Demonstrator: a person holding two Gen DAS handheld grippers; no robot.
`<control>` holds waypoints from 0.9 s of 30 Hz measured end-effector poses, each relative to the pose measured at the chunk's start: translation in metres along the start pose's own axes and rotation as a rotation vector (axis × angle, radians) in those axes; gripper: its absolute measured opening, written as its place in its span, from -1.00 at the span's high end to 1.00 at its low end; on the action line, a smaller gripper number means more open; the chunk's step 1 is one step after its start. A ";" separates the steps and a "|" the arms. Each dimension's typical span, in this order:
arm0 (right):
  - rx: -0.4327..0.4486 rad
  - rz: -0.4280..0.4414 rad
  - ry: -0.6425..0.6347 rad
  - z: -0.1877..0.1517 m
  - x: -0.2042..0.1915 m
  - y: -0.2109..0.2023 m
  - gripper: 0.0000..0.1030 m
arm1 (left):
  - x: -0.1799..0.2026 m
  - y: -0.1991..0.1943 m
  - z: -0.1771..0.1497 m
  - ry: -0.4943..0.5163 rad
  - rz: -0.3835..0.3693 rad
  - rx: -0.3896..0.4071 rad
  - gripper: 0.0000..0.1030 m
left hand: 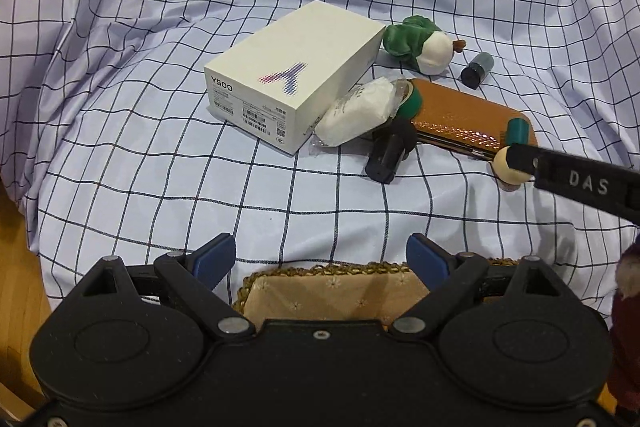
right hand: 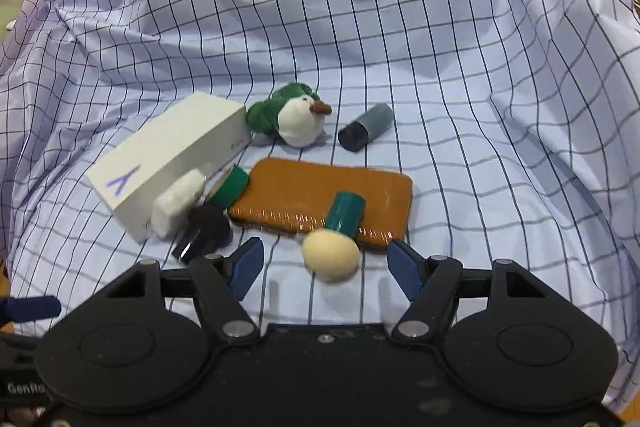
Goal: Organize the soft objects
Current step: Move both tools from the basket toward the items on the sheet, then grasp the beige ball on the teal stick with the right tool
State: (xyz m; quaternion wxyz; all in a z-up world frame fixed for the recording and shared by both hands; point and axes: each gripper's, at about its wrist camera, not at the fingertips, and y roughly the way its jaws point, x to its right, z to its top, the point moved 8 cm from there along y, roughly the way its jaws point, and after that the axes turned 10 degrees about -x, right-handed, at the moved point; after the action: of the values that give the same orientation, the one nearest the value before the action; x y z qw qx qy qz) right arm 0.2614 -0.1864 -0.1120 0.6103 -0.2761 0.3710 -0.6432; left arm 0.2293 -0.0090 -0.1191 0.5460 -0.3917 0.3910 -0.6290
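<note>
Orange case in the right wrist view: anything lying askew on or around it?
Yes. A green-handled puff applicator lies tilted across the orange case's near edge, its cream head hanging off onto the checked cloth. A second green-handled one is wedged against the case's left end.

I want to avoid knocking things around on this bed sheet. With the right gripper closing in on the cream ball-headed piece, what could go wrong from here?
The cream ball-headed piece leans its green handle on the orange case, so a pinch may skid it off or drag the case. The right gripper has open jaws near the black-headed piece, which could get bumped. The wrinkled checked sheet may snag a jaw.
</note>
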 end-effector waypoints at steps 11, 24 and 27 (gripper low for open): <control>0.027 -0.071 0.066 0.009 0.001 0.019 -0.28 | -0.008 0.016 0.006 -0.015 -0.006 -0.041 -0.73; -0.089 -0.051 0.082 -0.001 0.003 0.049 0.29 | -0.010 0.021 0.027 -0.035 -0.028 -0.026 -0.73; -0.090 -0.032 0.087 -0.001 0.004 0.047 0.30 | -0.005 0.021 0.036 -0.042 -0.050 -0.023 -0.73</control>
State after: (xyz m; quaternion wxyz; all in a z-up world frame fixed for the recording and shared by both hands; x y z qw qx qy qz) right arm 0.2879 -0.1892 -0.1510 0.5703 -0.2809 0.4210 -0.6470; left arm 0.2707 -0.0081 -0.1253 0.5338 -0.4207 0.3766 -0.6295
